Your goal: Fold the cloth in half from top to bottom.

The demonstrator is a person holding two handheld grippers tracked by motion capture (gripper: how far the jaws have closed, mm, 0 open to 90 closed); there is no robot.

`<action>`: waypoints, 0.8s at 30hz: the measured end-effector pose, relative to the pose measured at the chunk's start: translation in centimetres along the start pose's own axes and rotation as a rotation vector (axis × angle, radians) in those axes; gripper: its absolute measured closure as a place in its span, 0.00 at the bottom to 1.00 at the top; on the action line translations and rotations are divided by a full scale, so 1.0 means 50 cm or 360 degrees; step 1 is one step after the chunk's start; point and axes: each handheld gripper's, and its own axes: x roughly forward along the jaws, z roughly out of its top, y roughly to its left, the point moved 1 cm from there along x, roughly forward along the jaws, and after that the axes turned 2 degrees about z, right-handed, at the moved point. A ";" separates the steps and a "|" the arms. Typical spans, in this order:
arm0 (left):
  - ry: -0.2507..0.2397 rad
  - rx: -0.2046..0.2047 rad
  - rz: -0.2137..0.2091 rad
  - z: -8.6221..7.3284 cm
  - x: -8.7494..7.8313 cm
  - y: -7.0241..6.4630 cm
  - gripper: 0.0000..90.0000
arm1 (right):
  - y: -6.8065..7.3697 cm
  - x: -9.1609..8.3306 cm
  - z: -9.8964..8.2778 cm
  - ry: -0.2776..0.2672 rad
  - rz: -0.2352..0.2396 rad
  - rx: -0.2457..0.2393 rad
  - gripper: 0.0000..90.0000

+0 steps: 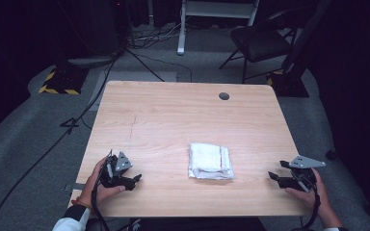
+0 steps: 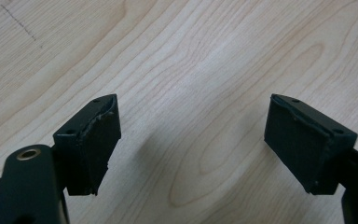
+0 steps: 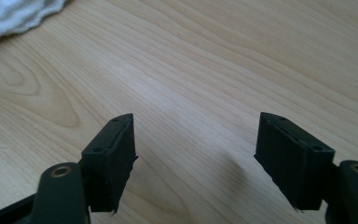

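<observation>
A folded white cloth [image 1: 210, 161] lies on the light wooden table [image 1: 173, 115], a little right of its middle; its edge also peeks into the right gripper view as the cloth [image 3: 14, 14] at top left. My left gripper [image 1: 136, 180] rests low over the table near the front left corner, jaws apart with only bare wood between them [image 2: 193, 140]. My right gripper [image 1: 272, 176] sits at the front right edge, pointing toward the cloth, jaws wide apart and empty [image 3: 196, 154]. Both grippers are well apart from the cloth.
A round cable hole [image 1: 224, 96] marks the table's far right area. Beyond the table stand a black chair [image 1: 260, 43], a white frame leg [image 1: 181, 29], floor cables [image 1: 77, 120] and a yellow-black striped base [image 1: 60, 82].
</observation>
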 end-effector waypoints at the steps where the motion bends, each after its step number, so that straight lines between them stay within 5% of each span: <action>1: -0.0002 -0.0008 -0.0002 -0.004 0.000 0.002 0.21 | -0.003 0.000 -0.003 0.0004 -0.0009 0.0015 0.32; 7: -0.0035 -0.0062 -0.0052 -0.029 -0.002 0.022 0.20 | -0.016 0.002 -0.026 -0.0008 -0.0015 0.0096 0.29; 11: -0.0087 -0.0172 -0.0138 -0.050 0.000 0.041 0.20 | -0.022 0.001 -0.035 -0.0030 -0.0019 0.0161 0.25; 24: -0.0088 -0.0200 -0.0118 -0.053 -0.002 0.038 0.19 | -0.024 0.003 -0.035 -0.0025 -0.0013 0.0180 0.24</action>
